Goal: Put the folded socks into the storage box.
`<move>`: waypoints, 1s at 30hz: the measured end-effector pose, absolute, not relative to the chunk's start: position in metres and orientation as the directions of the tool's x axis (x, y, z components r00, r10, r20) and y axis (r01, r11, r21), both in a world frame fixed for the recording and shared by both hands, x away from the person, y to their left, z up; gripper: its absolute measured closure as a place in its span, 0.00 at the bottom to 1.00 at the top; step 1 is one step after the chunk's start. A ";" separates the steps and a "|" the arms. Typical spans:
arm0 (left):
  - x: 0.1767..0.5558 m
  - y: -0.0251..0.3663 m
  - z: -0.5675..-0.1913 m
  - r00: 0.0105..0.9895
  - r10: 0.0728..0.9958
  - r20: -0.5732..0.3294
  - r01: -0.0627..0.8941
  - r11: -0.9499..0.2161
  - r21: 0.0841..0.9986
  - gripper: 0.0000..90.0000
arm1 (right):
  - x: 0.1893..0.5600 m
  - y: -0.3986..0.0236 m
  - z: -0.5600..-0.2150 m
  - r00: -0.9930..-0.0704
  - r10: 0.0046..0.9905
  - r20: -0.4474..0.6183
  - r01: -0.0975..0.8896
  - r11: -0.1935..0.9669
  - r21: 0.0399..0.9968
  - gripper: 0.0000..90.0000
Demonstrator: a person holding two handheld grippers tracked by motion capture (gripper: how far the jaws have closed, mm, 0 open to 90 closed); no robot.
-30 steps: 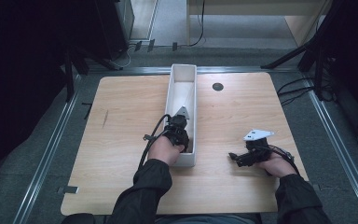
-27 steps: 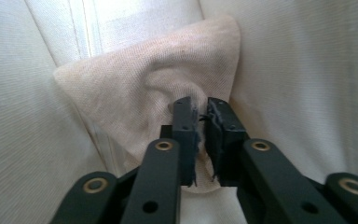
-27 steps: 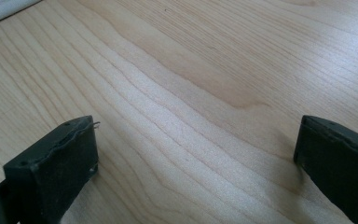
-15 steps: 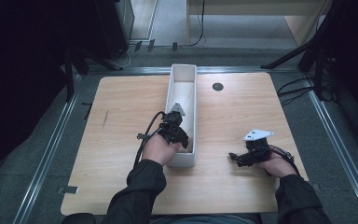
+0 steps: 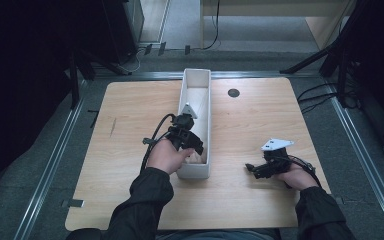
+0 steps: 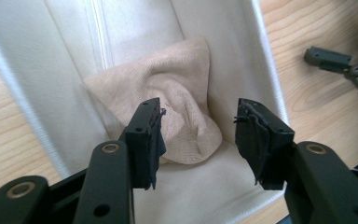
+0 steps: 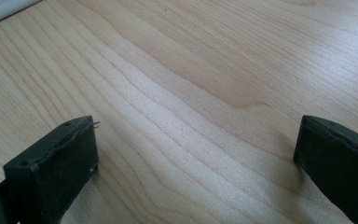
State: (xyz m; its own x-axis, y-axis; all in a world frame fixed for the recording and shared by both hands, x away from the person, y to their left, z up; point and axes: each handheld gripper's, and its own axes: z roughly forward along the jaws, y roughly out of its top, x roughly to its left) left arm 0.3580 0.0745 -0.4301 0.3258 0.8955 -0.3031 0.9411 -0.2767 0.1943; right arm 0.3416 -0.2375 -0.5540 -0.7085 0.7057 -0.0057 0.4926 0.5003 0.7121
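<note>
Beige cloth pouch [image 6: 168,98] deposited in white bin [image 5: 203,170] near surface's front edge; left tongs [image 6: 198,135] just opened, empty above it; right tongs [image 7: 196,154] agape, idle.

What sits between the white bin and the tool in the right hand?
Bare wooden table, as the high view shows: nothing lies between the white bin and the right tool.

Coarse-woven beige cloth pouch [image 6: 168,112], smooth matt white plastic bin [image 6: 242,60], pale grained wood table [image 7: 205,93]
</note>
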 end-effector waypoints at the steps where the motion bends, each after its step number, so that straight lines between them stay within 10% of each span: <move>1: 0.358 0.076 -0.428 0.329 0.894 -0.305 0.940 -0.278 0.198 0.56 | 0.342 -0.237 -0.554 -0.708 0.706 -0.006 0.493 0.500 0.712 0.00; 30: 0.358 0.126 -0.393 0.353 0.876 -0.327 0.925 -0.274 0.263 0.49 | 0.340 -0.238 -0.554 -0.705 0.709 -0.005 0.494 0.496 0.714 0.00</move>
State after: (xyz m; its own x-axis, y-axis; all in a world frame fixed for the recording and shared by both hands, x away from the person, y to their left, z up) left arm 0.3585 0.1260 -0.3928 0.3529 0.8765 -0.3275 0.9250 -0.2740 0.2635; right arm 0.3402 -0.2379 -0.5542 -0.7051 0.7091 -0.0050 0.4937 0.4959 0.7144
